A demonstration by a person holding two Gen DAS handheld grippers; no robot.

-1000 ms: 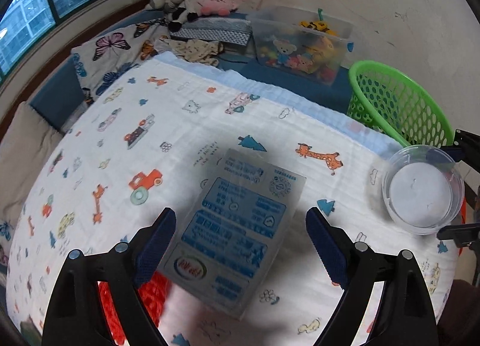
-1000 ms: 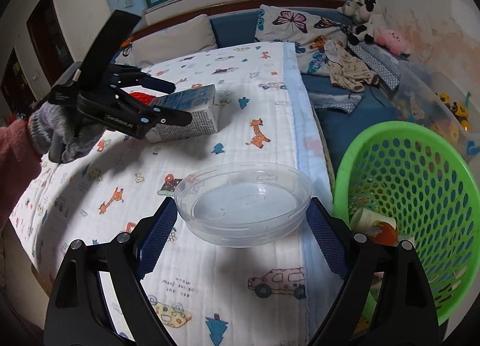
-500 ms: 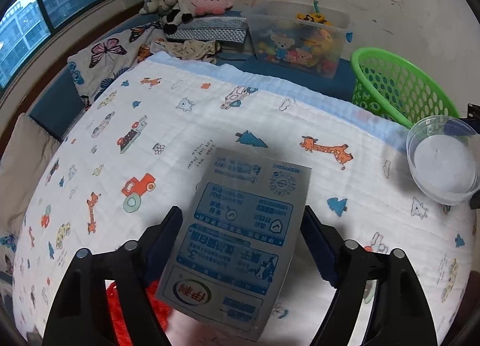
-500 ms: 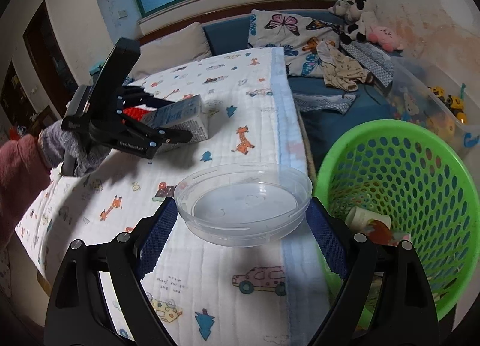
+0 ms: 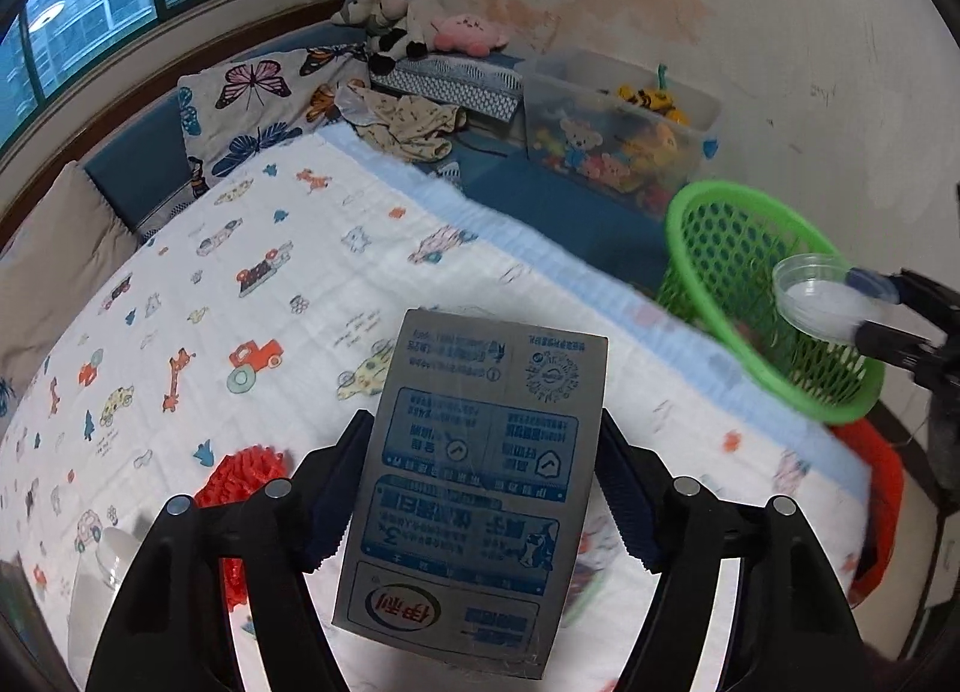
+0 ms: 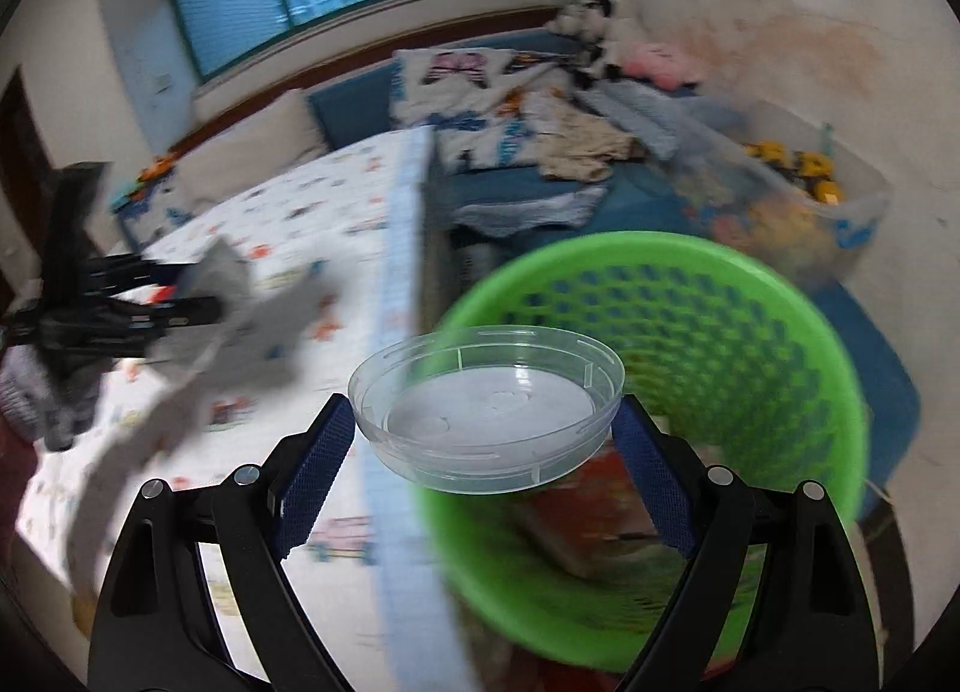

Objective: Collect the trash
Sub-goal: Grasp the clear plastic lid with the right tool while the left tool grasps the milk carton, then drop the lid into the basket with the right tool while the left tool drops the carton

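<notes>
My left gripper (image 5: 480, 488) is shut on a grey-and-blue milk carton (image 5: 474, 488) and holds it above the cartoon-print bed sheet (image 5: 288, 284). My right gripper (image 6: 486, 440) is shut on a clear plastic lid (image 6: 486, 410) and holds it over the near rim of the green basket (image 6: 750, 344). In the left wrist view the lid (image 5: 816, 296) and right gripper (image 5: 864, 302) hang above the basket (image 5: 750, 296) at the right. In the right wrist view the left gripper (image 6: 198, 296) with the carton (image 6: 222, 278) is blurred at the left.
A red fluffy item (image 5: 246, 470) and a white jar (image 5: 102, 572) lie on the sheet near my left gripper. A clear toy bin (image 5: 618, 128), plush toys (image 5: 414, 20) and cushions line the far bench. Trash lies inside the basket (image 6: 600, 518).
My left gripper closed on the carton and lifted it off the sheet. My right gripper carried the lid from above the bed to over the green basket.
</notes>
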